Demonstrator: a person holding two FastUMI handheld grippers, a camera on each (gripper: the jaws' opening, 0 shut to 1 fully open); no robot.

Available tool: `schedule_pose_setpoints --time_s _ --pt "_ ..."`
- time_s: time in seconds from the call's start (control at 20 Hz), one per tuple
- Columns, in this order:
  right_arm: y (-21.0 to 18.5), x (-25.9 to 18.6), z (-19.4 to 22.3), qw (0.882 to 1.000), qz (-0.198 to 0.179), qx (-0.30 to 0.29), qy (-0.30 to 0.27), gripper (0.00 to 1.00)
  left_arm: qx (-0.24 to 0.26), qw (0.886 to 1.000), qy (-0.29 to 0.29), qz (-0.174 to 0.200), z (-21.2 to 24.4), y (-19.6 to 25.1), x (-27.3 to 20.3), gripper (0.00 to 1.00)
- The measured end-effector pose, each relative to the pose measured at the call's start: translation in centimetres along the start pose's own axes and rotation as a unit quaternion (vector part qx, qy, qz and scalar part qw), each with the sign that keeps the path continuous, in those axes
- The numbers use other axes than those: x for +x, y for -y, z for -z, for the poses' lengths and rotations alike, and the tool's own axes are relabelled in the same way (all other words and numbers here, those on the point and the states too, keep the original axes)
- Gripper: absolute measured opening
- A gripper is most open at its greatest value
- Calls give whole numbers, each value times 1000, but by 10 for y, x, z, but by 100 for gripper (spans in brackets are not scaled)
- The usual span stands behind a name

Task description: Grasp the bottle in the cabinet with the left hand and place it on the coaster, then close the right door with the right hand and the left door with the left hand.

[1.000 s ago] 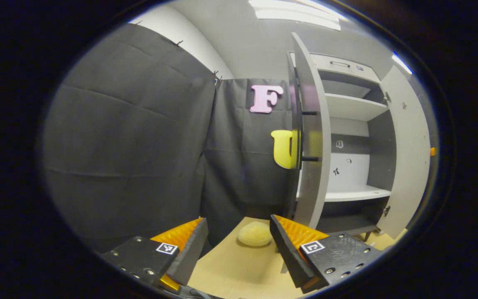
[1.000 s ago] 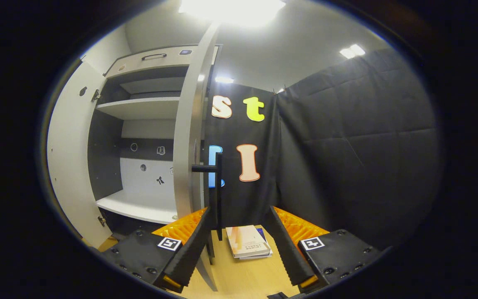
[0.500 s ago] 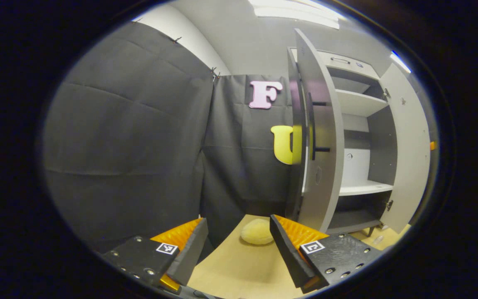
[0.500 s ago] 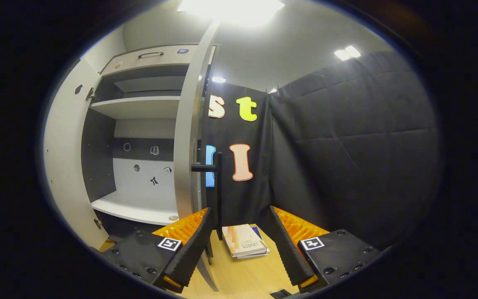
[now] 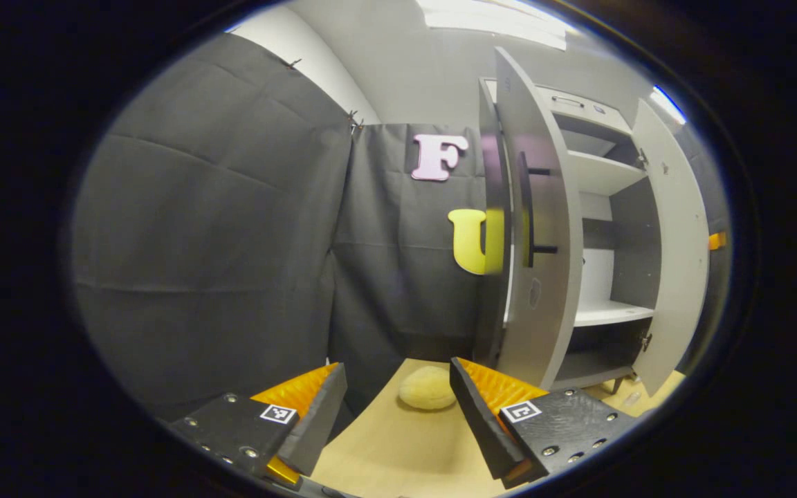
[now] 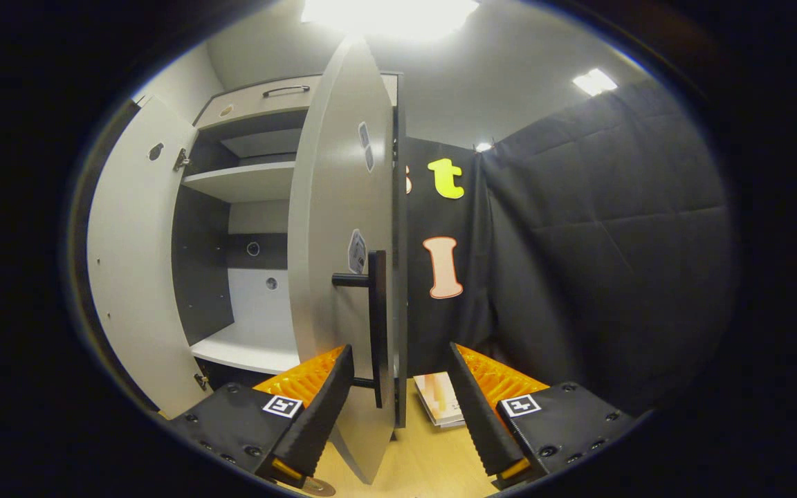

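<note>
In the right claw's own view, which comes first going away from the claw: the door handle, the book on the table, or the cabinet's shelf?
1. Door handle, between the right claw's fingers, toward its left one.
2. Book, lying on the table just behind the door.
3. Shelf, high at left, deep inside the cabinet.

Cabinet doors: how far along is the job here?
Done, apparently: the cabinet shelves in sight hold no bottle. In hand: the open right tool sits at the right door, with the handle just ahead; the door stands ajar. Left: shutting that door, then the left door, which stands open ahead of the open, empty left tool.
</note>
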State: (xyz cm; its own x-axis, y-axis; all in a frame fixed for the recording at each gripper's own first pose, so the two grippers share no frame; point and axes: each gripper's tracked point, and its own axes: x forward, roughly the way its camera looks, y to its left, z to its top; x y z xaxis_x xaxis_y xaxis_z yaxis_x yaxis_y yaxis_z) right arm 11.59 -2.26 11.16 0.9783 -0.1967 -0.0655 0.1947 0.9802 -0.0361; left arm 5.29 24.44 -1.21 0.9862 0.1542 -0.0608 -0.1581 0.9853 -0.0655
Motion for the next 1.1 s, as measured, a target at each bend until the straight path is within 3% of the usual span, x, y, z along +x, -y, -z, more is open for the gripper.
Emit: schedule_pose_setpoints --time_s 0.6,0.65,0.85,1.1 --pt "-71 28 18 998 -59 32 -10 88 14 999 -12 -35 1 -42 -26 92" --pt "-77 31 20 997 -65 36 -10 92 15 999 -13 -40 1 -47 -29 92" --pt "-94 35 28 996 -81 35 -15 93 16 998 -24 -51 1 -63 -37 91" --pt "-90 18 25 996 -95 3 -2 95 34 998 -35 -43 -7 -59 -25 91"
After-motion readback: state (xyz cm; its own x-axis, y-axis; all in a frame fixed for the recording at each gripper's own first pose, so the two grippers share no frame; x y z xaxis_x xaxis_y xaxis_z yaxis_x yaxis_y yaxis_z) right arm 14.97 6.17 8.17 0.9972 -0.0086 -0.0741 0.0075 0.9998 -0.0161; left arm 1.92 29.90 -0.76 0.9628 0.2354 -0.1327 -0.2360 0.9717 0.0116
